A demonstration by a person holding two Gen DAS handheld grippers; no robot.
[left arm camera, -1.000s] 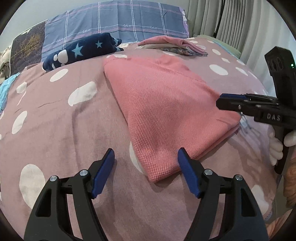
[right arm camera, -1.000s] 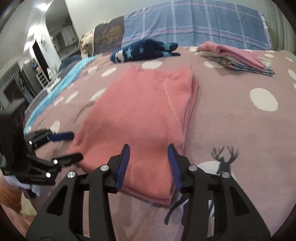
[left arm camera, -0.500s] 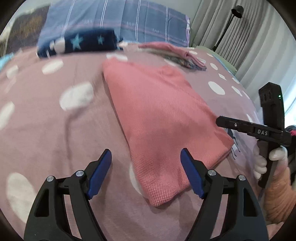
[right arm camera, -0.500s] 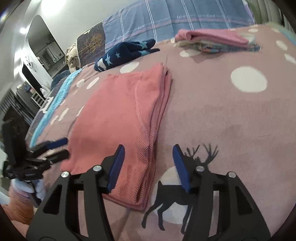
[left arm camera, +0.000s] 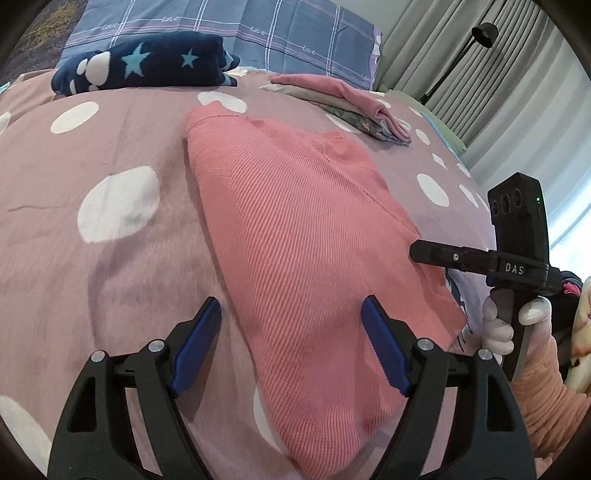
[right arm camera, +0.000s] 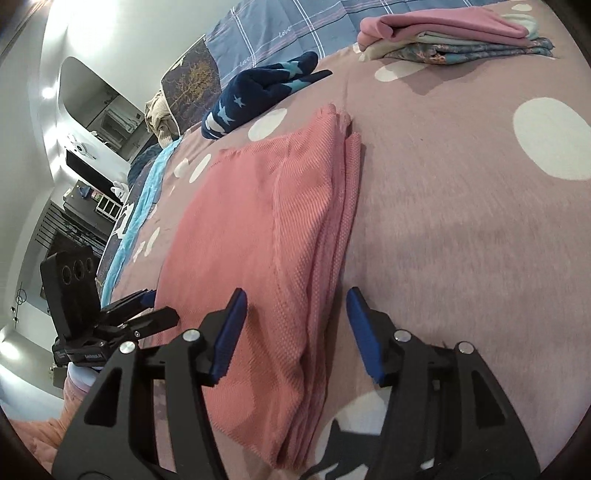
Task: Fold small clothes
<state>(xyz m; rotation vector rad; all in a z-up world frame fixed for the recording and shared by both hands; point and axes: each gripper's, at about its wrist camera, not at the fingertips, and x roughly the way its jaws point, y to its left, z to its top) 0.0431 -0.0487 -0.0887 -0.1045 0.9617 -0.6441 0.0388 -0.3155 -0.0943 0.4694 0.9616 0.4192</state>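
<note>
A folded coral-pink knit garment [left arm camera: 295, 236] lies flat on the mauve polka-dot bedspread [left arm camera: 110, 147]; in the right wrist view [right arm camera: 266, 229] its layered folded edge faces right. My left gripper [left arm camera: 291, 339] is open, its blue pads straddling the garment's near left corner just above it. My right gripper [right arm camera: 295, 332] is open over the garment's near right edge; it also shows from the side in the left wrist view [left arm camera: 424, 254]. The left gripper shows in the right wrist view [right arm camera: 155, 306] at the garment's left edge.
A stack of folded clothes, pink on top [left arm camera: 347, 99], lies at the far right of the bed [right arm camera: 454, 37]. A navy star-print garment [left arm camera: 144, 62] lies bunched at the far left by the plaid pillow [left arm camera: 229, 22]. Curtains and a floor lamp [left arm camera: 480, 37] stand beyond the bed.
Both grippers have moved in lower and closer over the garment's near corners. The right gripper has opened wider and shifted toward the folded right edge. The garment has not moved.
</note>
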